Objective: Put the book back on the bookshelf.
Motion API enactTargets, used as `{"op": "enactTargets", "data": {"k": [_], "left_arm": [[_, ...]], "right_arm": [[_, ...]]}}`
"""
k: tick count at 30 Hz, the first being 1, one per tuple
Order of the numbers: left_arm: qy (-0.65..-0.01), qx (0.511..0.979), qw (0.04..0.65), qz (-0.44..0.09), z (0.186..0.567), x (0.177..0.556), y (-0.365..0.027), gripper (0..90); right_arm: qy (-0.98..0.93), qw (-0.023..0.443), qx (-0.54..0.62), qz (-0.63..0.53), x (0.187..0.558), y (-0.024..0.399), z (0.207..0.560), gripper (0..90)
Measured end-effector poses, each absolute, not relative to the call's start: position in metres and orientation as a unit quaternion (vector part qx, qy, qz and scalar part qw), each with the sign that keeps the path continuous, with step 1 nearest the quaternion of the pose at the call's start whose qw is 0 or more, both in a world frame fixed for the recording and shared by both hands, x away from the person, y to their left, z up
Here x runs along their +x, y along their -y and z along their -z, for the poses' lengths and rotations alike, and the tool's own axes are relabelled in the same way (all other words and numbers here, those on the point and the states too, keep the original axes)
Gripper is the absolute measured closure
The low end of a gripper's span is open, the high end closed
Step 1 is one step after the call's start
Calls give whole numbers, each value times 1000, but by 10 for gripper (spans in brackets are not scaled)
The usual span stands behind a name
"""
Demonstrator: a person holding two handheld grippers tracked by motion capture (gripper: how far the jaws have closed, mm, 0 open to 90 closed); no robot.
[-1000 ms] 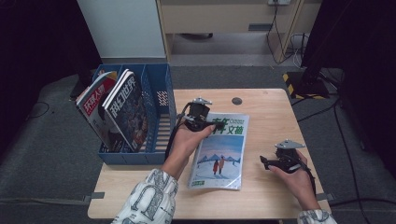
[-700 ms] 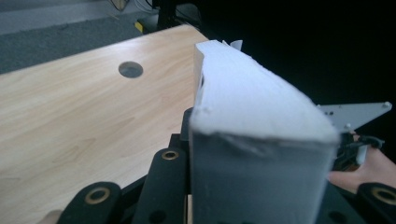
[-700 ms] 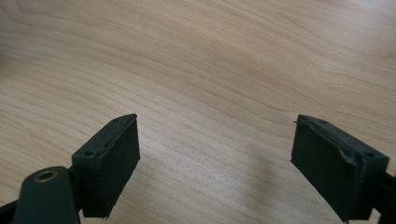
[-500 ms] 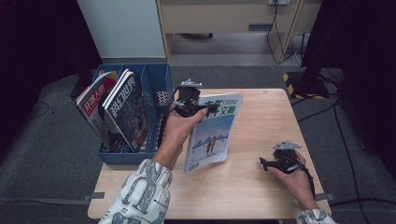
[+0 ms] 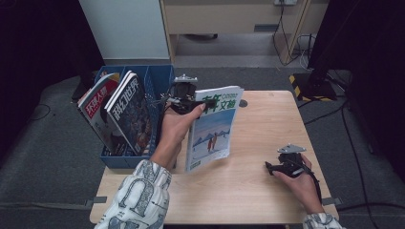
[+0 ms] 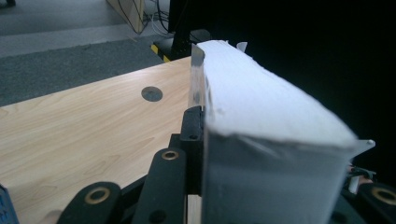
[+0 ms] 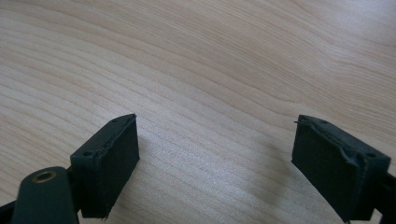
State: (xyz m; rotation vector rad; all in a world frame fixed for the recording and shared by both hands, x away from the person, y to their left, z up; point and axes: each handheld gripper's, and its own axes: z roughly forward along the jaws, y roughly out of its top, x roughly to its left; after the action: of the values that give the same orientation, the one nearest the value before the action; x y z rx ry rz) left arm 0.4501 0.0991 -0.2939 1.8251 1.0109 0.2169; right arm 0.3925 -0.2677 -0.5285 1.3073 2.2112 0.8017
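A magazine (image 5: pixel 212 131) with a snowy cover and green lettering stands nearly upright above the wooden table (image 5: pixel 258 186), tilted toward the blue crate (image 5: pixel 153 88). My left gripper (image 5: pixel 193 106) is shut on its top edge. In the left gripper view the magazine's white page block (image 6: pixel 261 121) sits clamped between the black jaws, with one pad (image 6: pixel 192 130) pressed on its left face. My right gripper (image 5: pixel 270 168) rests low at the table's right front, held by a hand, its jaws open. The right gripper view shows both pads (image 7: pixel 109 158) wide apart over bare wood.
The blue crate stands off the table's left edge and holds two upright magazines, one with a red cover (image 5: pixel 98 112) and one dark (image 5: pixel 129 109). A round grommet hole (image 5: pixel 243 102) lies near the table's far edge. Cables (image 5: pixel 334 119) run on the floor at the right.
The left gripper has lifted the magazine from flat on the table to nearly upright and carried it left toward the crate. The right gripper has stayed in place.
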Motion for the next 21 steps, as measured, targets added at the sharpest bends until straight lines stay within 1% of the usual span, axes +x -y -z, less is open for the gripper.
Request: {"op": "enactTargets", "data": {"k": [6,7,8,15,21], "left_arm": [[-422,749,503,-94,290,449,-106,735],[-422,748,503,-95,289,449,-107,735],[-422,748,503,-96,288,449,-108,735],[-427,741,509,-102,281,447,-116,735],[-427,738,511,-107,274,445,-121,735]], "right_arm": [[-798,228,474,-293,393,266,529,135],[-795,232,477,-295,394,266,531,107],[-795,232,477,-295,394,266,531,107],[-784,220,490,-312,396,268,535,76],[-773,208,503,-327,397,268,538,69]]}}
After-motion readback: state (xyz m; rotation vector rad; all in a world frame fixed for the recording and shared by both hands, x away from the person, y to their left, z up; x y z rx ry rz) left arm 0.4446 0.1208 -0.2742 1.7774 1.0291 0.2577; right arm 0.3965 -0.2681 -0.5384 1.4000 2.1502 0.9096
